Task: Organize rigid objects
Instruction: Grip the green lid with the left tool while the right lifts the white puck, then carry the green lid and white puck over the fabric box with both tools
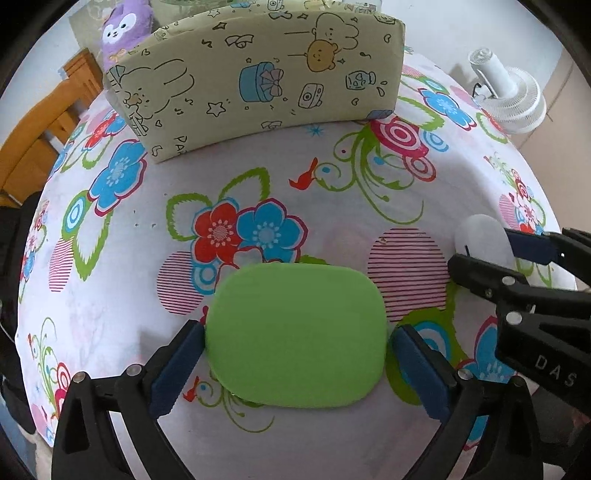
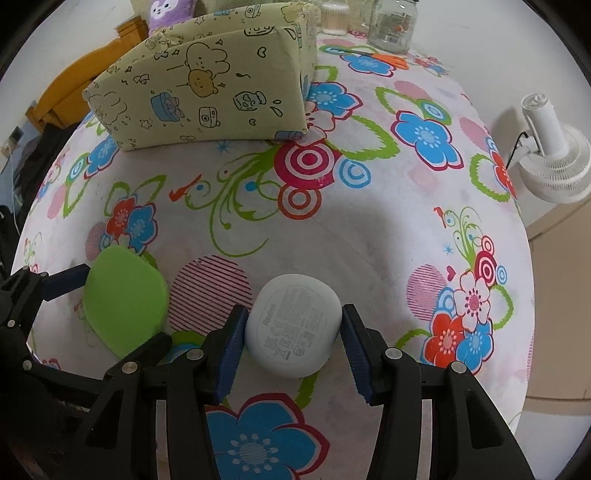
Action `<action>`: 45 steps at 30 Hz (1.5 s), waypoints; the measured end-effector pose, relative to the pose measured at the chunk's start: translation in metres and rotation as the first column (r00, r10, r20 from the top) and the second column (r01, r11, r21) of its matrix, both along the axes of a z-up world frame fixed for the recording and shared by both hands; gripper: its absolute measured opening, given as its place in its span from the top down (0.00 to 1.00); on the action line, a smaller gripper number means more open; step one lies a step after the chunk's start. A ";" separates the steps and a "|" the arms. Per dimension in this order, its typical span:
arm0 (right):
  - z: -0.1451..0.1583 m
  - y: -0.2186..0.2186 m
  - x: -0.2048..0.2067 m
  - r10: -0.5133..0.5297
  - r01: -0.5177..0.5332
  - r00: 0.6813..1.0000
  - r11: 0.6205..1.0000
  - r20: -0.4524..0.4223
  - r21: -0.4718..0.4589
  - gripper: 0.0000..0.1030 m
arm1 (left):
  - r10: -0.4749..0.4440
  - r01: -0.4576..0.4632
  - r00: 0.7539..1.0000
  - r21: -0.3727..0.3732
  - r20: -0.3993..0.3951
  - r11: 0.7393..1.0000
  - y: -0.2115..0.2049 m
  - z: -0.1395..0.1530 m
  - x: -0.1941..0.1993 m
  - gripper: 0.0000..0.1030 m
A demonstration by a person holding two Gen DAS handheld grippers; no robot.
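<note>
A flat green rounded case [image 1: 295, 336] lies on the flowered tablecloth [image 1: 258, 162]. My left gripper [image 1: 297, 328] straddles it from above, open; its blue pads [image 1: 177, 365] stand beside the two short edges, with a thin gap on the right. To its right a white oval earbud case [image 2: 291, 325], printed underside up, sits between the blue pads of my right gripper [image 2: 294, 310], which is shut on it. In the left wrist view the right gripper [image 1: 484, 247] and white case [image 1: 480, 230] show at the right edge. The right wrist view shows the green case [image 2: 125, 299] and left gripper [image 2: 125, 302] at the left.
A pale yellow cartoon-printed box [image 1: 258, 81] stands at the back of the table, a purple plush [image 1: 125, 26] behind it. A glass jar [image 2: 393, 26] and orange scissors [image 2: 391, 61] lie far back. A white fan [image 2: 554, 158] stands beyond the right table edge, a wooden chair [image 1: 37, 129] to the left.
</note>
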State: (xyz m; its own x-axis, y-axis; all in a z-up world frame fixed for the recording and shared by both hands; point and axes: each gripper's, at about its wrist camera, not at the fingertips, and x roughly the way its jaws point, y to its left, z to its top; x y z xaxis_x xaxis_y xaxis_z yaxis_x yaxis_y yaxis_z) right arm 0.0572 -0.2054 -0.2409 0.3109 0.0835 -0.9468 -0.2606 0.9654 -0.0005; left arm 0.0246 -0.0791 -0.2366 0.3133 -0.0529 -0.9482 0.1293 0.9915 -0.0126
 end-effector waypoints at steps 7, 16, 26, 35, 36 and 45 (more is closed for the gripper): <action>-0.002 -0.001 0.002 0.014 -0.014 1.000 1.000 -0.004 0.001 0.48 | 0.030 -0.030 1.000 0.000 0.003 1.000 -0.003 -0.001 0.003 0.03; -0.001 0.000 0.003 0.000 0.000 1.000 1.000 -0.002 0.017 0.48 | 0.028 -0.028 1.000 0.006 0.002 1.000 -0.007 0.002 0.005 0.08; 0.005 0.010 -0.002 0.003 -0.003 1.000 0.999 -0.007 0.040 0.48 | 0.036 -0.036 0.999 0.020 0.015 0.999 -0.005 0.010 0.000 0.08; 0.019 0.025 0.002 -0.009 0.009 1.000 0.999 0.002 0.048 0.48 | 0.022 -0.023 0.999 0.024 0.028 0.999 0.011 0.025 0.006 0.08; 0.021 0.026 0.002 -0.015 0.015 1.000 0.999 0.003 0.049 0.48 | 0.017 -0.018 0.999 0.024 0.028 1.000 0.014 0.027 0.008 0.08; 0.050 0.044 0.013 -0.041 0.039 0.999 0.997 0.033 0.061 0.48 | -0.015 0.013 0.998 0.039 0.061 0.999 0.031 0.055 0.019 0.08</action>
State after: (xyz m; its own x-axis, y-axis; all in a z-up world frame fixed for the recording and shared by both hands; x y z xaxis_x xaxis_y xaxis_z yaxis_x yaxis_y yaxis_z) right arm 0.0702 -0.1612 -0.1913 0.3469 0.1267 -0.9293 -0.2229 0.9736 0.0495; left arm 0.0441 -0.0485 -0.1817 0.3701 -0.0215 -0.9287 0.1424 0.9892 0.0339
